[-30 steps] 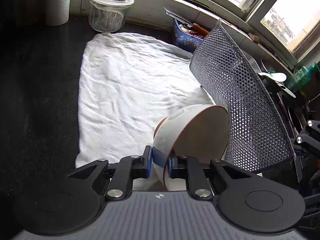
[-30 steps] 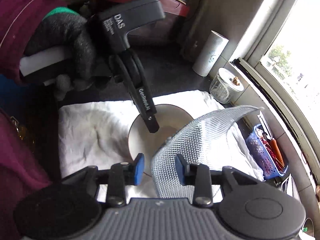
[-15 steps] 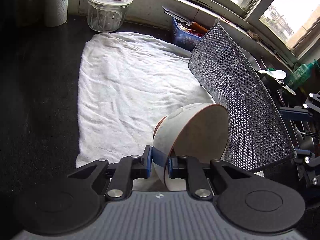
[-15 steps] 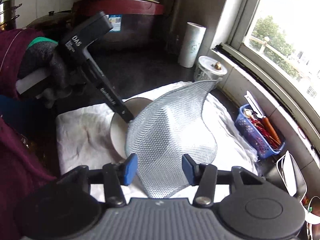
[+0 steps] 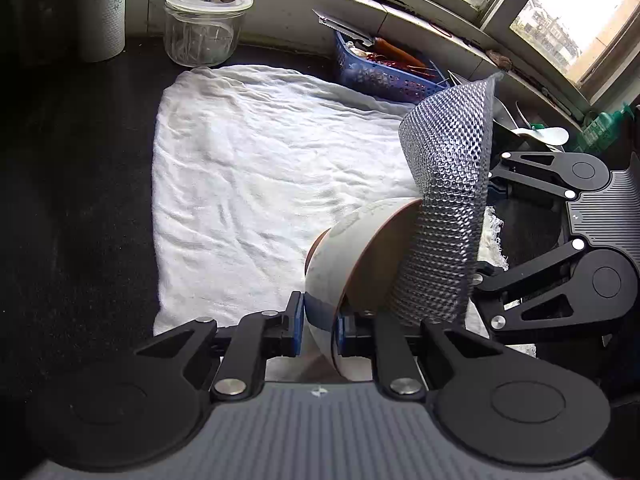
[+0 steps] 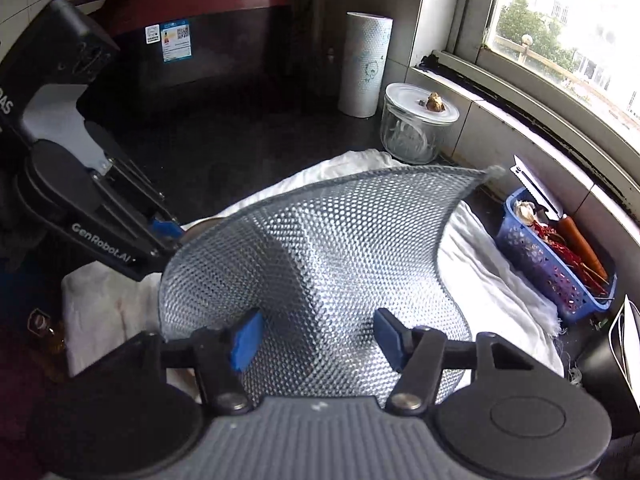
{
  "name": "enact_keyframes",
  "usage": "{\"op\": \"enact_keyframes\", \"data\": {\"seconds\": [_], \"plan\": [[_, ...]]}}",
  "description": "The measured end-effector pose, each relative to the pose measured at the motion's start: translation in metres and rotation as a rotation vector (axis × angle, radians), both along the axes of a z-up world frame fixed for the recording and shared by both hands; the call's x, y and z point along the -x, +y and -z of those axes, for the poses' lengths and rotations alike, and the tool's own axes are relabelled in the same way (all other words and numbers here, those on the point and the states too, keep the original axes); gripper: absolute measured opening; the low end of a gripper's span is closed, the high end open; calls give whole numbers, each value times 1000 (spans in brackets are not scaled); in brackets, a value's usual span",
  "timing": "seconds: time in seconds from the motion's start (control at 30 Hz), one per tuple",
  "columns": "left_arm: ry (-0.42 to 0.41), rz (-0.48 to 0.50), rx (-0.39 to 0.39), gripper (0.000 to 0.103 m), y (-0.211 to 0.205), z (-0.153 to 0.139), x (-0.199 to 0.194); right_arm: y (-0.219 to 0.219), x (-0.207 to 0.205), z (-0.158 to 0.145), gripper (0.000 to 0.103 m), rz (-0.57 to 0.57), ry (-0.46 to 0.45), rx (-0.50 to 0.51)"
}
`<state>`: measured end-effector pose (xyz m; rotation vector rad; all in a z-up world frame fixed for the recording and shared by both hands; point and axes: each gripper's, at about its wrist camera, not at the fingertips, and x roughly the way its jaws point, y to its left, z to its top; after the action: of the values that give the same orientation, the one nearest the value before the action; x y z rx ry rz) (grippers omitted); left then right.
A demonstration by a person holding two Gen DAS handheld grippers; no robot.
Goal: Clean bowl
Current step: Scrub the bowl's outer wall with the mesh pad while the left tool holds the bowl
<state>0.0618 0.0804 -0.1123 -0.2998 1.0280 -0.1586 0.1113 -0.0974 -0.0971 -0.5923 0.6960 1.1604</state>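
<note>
1. Between the fingers of the left gripper (image 5: 318,320), in the left wrist view, sits the rim of the bowl (image 5: 352,256): one blue pad on the white outer wall, the other inside, clenched on it. The bowl is tipped on edge above the white towel (image 5: 248,184), its brown inside facing right. Just right of the fingers, the silver mesh cloth (image 5: 444,216) lies against that inside, with the right gripper (image 5: 486,232) behind it. Beyond the fingers, on the dark tabletop (image 5: 80,200), stand a glass jar (image 5: 202,28) and a blue basket (image 5: 380,74).

2. Ahead of the fingers of the right gripper (image 6: 316,338), in the right wrist view, the mesh cloth (image 6: 320,248) fans upward and hides nearly all of the bowl (image 6: 202,226). The blue pads stand well apart, the cloth's lower part lying between them; whether they truly pinch it I cannot tell. The left gripper (image 6: 166,236) shows at the upper left of the fingers.

3. To wipe well, I judge, the left fingers should keep the rim firm while the cloth is pressed flat and swept round the inner wall, not merely dabbed.
</note>
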Motion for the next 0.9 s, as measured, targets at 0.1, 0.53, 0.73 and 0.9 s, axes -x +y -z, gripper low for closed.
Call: {"op": "enact_keyframes", "data": {"seconds": [0.1, 0.53, 0.73, 0.9], "plan": [[1, 4, 0, 14, 0, 0, 0, 6, -2, 7, 59, 13, 6, 15], [-2, -4, 10, 15, 1, 2, 1, 19, 4, 28, 31, 25, 8, 71], [8, -13, 16, 15, 3, 4, 1, 16, -6, 26, 17, 90, 84, 45], [5, -14, 17, 15, 3, 3, 2, 15, -3, 18, 17, 111, 90, 41]]}}
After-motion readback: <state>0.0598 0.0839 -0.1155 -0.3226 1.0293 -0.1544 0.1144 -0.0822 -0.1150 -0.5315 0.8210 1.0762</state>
